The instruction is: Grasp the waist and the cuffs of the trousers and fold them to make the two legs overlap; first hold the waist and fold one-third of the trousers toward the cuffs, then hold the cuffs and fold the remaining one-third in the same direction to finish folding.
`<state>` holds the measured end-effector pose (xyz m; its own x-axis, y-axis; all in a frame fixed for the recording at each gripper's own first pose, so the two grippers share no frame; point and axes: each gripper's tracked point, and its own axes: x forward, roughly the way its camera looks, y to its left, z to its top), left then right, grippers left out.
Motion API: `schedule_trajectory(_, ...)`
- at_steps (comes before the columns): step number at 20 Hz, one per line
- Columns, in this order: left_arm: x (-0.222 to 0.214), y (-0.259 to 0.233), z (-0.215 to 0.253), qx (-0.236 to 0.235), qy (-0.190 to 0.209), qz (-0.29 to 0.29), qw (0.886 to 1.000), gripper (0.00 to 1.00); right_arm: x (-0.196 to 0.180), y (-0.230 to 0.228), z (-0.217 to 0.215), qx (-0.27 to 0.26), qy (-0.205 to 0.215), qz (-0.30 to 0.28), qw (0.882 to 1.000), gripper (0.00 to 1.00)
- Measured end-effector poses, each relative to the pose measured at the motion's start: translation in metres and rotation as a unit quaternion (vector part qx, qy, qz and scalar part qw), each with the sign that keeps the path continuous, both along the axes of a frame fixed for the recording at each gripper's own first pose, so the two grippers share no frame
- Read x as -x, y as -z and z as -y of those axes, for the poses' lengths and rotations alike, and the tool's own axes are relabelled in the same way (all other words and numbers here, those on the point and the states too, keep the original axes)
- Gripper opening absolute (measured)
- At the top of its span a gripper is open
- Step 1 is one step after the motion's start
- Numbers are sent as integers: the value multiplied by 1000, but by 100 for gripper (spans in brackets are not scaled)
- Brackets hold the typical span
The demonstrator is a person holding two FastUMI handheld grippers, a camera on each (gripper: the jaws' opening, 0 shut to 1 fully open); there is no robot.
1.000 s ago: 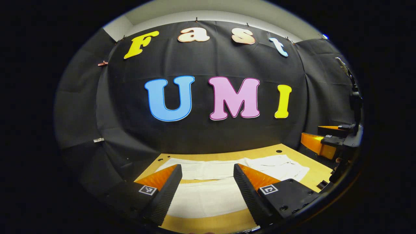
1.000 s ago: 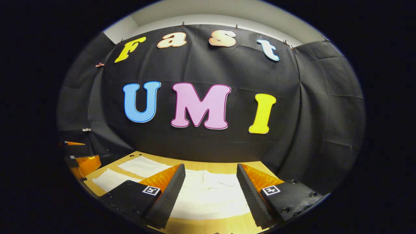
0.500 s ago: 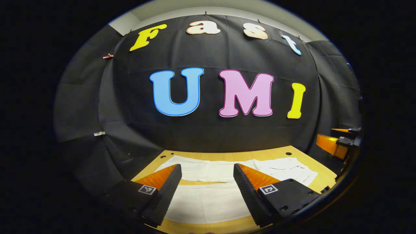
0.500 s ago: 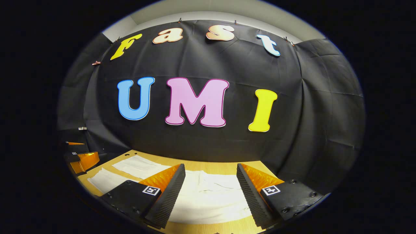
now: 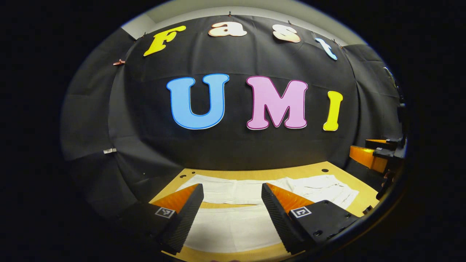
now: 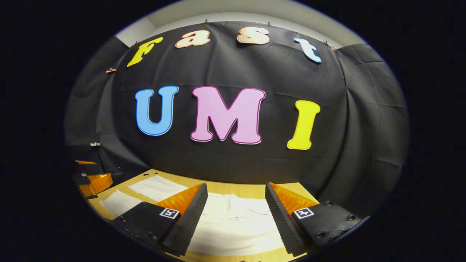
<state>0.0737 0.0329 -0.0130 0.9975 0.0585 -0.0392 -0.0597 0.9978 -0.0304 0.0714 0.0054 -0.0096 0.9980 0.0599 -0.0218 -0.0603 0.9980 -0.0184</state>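
Observation:
White trousers (image 5: 233,222) lie flat on the wooden table (image 5: 255,174), both legs stretched side by side, the waist part toward the right of the left gripper view. My left gripper (image 5: 232,193) hovers open above the leg ends, nothing between its fingers. In the right gripper view the trousers (image 6: 236,222) spread under my right gripper (image 6: 236,193), which is open and holds nothing. The right gripper (image 5: 375,154) also appears at the far right of the left gripper view, and the left gripper (image 6: 91,180) at the far left of the right gripper view.
The booth's black cloth wall rises just behind the table's far edge (image 6: 225,186). Small holes (image 5: 325,170) mark the tabletop near its back corners. A strip of bare wood (image 5: 233,254) runs along the near edge in front of the trousers.
Both gripper views have shifted slightly, the wall drifting a little; the other gripper slid within each view. Both grippers stay open and the trousers lie unmoved.

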Motion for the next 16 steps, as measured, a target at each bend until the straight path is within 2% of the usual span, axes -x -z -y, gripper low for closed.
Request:
schedule_trajectory(6,1,3,-10,-8,-7,-4,1000,99,0,10,-8,18,-25,-12,999,97)
schedule_trajectory(11,4,7,-18,-23,-7,-7,1000,99,-10,16,13,58,-36,-7,998,97)
schedule_trajectory(16,9,26,-35,-46,-17,-27,998,98,-27,46,49,142,-54,-36,988,97)
